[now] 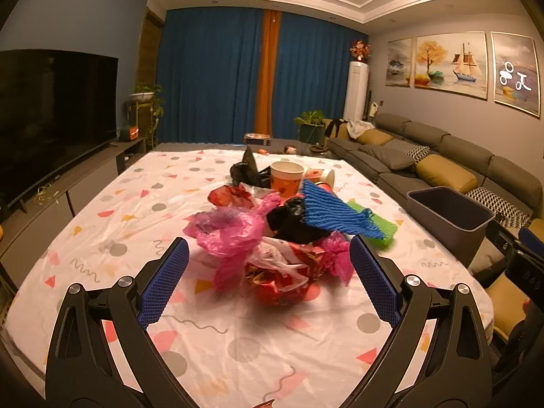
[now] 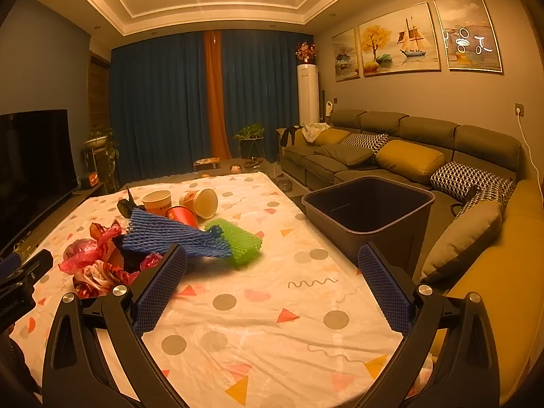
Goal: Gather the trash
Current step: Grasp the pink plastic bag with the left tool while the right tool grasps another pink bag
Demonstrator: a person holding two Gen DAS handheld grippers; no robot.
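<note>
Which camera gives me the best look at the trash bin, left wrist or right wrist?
The right wrist view. There the grey trash bin stands whole beside the table, its open mouth and dark inside facing the camera. In the left wrist view the trash bin sits far off at the right edge, smaller, and little of its inside shows.

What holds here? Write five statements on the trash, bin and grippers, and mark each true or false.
1. Both grippers, left and right, are open and hold nothing. True.
2. The bin is full of trash. False: nothing shows inside it.
3. The blue net lies partly over the green net. True.
4. All three cups stand upright. False: one cup stands, while another cup lies on its side.
5. The bin stands in the middle of the trash pile. False: it stands beside the table, on the sofa side.
</note>
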